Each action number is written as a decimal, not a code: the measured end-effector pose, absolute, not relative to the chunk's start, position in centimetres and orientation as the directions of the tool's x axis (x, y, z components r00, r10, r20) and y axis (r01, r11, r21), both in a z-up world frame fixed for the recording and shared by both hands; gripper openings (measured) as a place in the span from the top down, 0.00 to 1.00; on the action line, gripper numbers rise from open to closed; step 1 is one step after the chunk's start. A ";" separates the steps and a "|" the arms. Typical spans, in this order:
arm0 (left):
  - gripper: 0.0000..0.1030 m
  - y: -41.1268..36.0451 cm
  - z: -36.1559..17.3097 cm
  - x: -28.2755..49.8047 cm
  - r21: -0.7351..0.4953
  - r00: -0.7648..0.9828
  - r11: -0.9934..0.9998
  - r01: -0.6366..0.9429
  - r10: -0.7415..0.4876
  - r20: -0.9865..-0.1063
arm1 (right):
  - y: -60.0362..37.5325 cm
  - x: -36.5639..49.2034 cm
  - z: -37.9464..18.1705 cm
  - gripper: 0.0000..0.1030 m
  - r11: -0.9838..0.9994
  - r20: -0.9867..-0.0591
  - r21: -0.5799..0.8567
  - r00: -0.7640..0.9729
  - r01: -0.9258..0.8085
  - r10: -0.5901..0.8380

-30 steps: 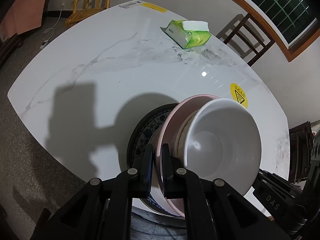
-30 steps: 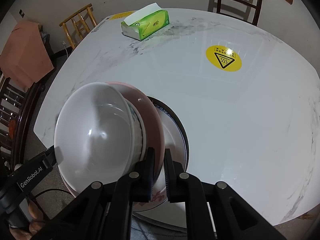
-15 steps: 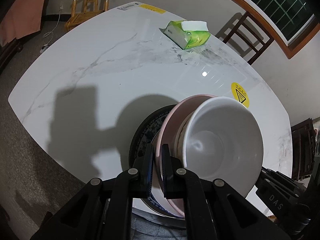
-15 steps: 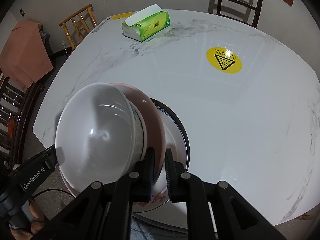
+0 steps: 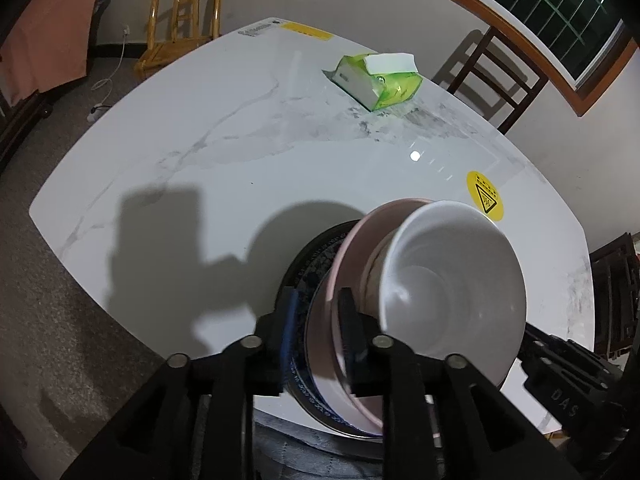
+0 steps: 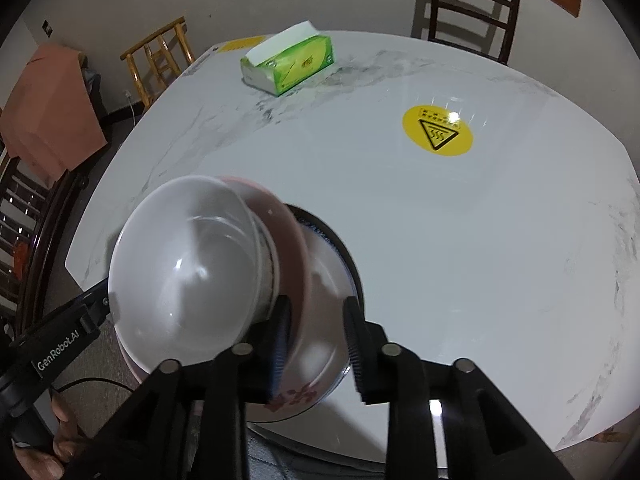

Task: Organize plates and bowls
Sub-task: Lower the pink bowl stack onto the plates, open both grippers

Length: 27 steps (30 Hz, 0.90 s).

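Note:
A stack sits at the near edge of the white marble table (image 5: 224, 184): a dark blue-patterned plate (image 5: 310, 256) at the bottom, a pink plate (image 5: 352, 248) on it, then a patterned bowl (image 5: 372, 276) and a white bowl (image 5: 452, 292) on top. The same stack shows in the right wrist view, with the white bowl (image 6: 184, 272) and the pink plate (image 6: 294, 236). My left gripper (image 5: 318, 332) is open, its fingers either side of the plate rims. My right gripper (image 6: 318, 344) is open around the opposite rim.
A green tissue box (image 5: 378, 78) lies at the far side of the table (image 6: 440, 220). A yellow warning sticker (image 6: 437, 131) is on the tabletop. Wooden chairs (image 5: 182, 20) stand around the table, one dark chair (image 6: 468, 4) behind it.
Both grippers were shut on the plate rims; now both have opened and released them. The stack rests on the table.

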<state>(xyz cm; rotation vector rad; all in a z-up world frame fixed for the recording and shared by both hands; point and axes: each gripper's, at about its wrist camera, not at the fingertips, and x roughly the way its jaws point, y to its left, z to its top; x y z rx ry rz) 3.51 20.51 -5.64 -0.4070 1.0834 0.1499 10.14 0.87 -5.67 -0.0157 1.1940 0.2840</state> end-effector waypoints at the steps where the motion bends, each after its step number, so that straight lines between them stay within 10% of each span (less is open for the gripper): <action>1: 0.79 20.6 -5.5 3.4 -0.246 0.468 0.917 -0.315 -0.075 -0.880 | 0.6 10.1 -5.5 0.64 0.964 -0.915 0.146 0.340 -0.222 0.217; 27: 0.35 15.6 -2.3 -4.1 -0.062 0.575 0.961 -0.270 0.109 -0.811 | -2.4 0.7 -3.7 0.37 0.922 -0.799 0.147 0.507 -0.357 0.324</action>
